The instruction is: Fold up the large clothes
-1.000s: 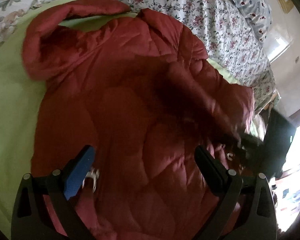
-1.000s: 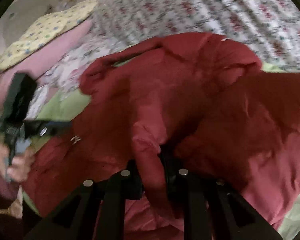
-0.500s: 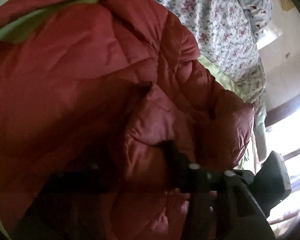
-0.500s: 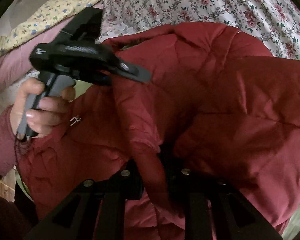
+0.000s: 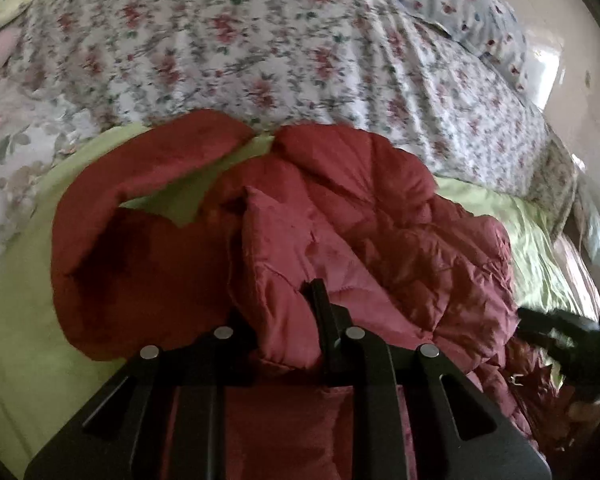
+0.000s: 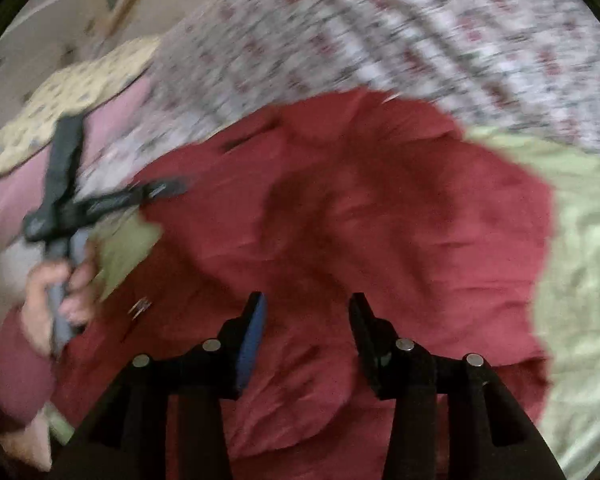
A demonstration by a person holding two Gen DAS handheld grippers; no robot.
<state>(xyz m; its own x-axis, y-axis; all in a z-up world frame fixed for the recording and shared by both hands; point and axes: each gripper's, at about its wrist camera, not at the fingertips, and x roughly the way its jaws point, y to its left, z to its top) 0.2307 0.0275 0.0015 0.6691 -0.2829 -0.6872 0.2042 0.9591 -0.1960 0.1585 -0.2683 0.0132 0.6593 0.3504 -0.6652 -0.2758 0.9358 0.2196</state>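
A dark red quilted jacket (image 5: 380, 216) lies spread on a light green sheet (image 5: 16, 320) on a bed. My left gripper (image 5: 284, 312) is shut on a thick fold of the jacket, which bulges up between the fingers. In the right wrist view the jacket (image 6: 380, 220) fills the middle. My right gripper (image 6: 304, 320) is open and empty just above it. The left gripper (image 6: 112, 200) and the hand that holds it show at the left of that blurred view.
A floral quilt (image 5: 260, 40) covers the bed behind the jacket. A pink blanket (image 6: 112, 120) and a yellow patterned pillow (image 6: 80, 80) lie at the far left. The green sheet (image 6: 580, 240) is bare to the right of the jacket.
My left gripper closed on a fold of the jacket and pulled back. My right gripper let go of its fold and now stands open.
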